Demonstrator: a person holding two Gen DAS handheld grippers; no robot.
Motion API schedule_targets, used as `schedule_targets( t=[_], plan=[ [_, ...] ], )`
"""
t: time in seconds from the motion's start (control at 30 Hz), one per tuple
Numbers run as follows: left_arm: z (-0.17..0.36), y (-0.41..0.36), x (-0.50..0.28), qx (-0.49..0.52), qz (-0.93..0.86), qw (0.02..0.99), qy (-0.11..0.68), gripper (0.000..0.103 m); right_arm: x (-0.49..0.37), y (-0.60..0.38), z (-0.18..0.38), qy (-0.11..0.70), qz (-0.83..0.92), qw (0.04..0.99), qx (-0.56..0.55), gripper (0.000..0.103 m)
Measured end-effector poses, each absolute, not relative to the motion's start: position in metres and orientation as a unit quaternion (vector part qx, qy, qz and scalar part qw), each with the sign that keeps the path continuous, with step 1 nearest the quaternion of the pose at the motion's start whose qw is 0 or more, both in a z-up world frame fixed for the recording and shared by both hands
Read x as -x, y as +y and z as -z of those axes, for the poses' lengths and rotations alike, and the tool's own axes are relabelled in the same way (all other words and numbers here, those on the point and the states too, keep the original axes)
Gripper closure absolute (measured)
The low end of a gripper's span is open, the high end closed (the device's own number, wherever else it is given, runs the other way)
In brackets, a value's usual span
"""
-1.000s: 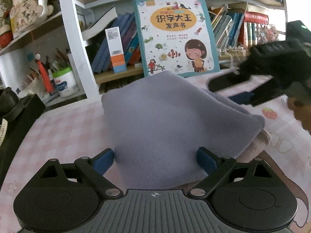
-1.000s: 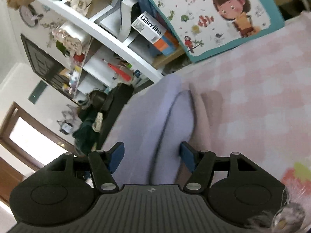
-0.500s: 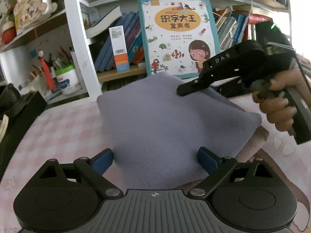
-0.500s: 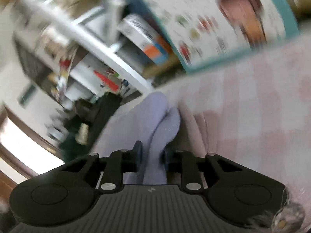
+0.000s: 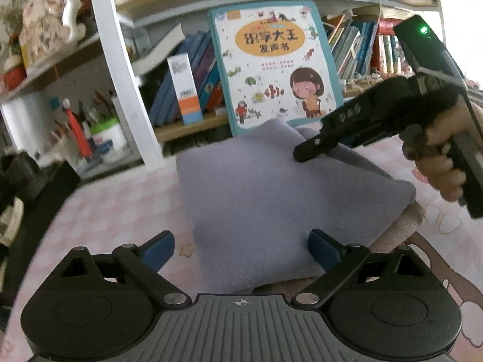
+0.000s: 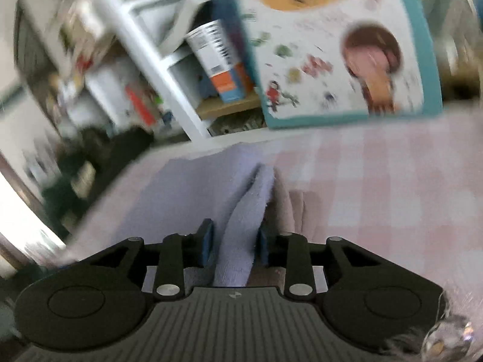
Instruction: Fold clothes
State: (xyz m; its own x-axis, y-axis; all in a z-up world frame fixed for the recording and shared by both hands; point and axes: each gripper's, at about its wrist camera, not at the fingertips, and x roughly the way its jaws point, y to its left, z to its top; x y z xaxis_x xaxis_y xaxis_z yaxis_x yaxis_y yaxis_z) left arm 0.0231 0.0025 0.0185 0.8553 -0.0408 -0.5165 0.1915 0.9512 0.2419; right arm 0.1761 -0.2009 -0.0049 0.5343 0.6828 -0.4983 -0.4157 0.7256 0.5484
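Left wrist view: left gripper (image 5: 241, 249) wide apart, unchanged from a second ago, straddling the near edge of the folded lavender garment (image 5: 280, 193) on the pink checked tablecloth (image 5: 114, 211). Right gripper, hovering blurred a second ago, now pressed onto the garment's far right edge.

Right wrist view: right gripper (image 6: 235, 246), open a second ago, now pinching a lavender fold; likely set for the next fold.
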Motion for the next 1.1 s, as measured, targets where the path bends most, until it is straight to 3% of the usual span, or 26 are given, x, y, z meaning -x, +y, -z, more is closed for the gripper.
schedule_targets(
  t=[0.1,0.23,0.5,0.63,0.93,1.07,1.1],
  plan=[
    [-0.026,0.006,-0.017,-0.145,0.054,0.957,0.244,0.006,-0.173,-0.218,0.001,0.361,-0.302,0.853,-0.227,0.072],
    [-0.039,0.017,-0.013,-0.115,0.052,0.965,0.229,0.006,-0.151,-0.219,-0.021,0.319,-0.225,0.911,-0.134,0.07],
    [-0.048,0.042,-0.011,-0.011,0.078,0.969,0.232,0.006,-0.116,-0.231,-0.046,0.293,-0.276,0.899,-0.172,0.069],
    [-0.046,0.043,-0.004,-0.007,0.077,0.97,0.232,0.006,-0.104,-0.217,-0.048,0.305,-0.317,0.881,-0.172,0.064],
    [-0.039,0.034,0.013,-0.046,0.1,0.968,0.227,0.006,-0.086,-0.194,-0.03,0.332,-0.309,0.881,-0.131,0.063],
    [-0.041,0.03,0.015,-0.051,0.108,0.97,0.212,0.006,-0.091,-0.186,-0.02,0.344,-0.298,0.883,-0.116,0.067],
    [-0.041,0.031,0.014,-0.046,0.109,0.97,0.213,0.006,-0.092,-0.186,-0.016,0.35,-0.303,0.878,-0.121,0.075]
  ],
)
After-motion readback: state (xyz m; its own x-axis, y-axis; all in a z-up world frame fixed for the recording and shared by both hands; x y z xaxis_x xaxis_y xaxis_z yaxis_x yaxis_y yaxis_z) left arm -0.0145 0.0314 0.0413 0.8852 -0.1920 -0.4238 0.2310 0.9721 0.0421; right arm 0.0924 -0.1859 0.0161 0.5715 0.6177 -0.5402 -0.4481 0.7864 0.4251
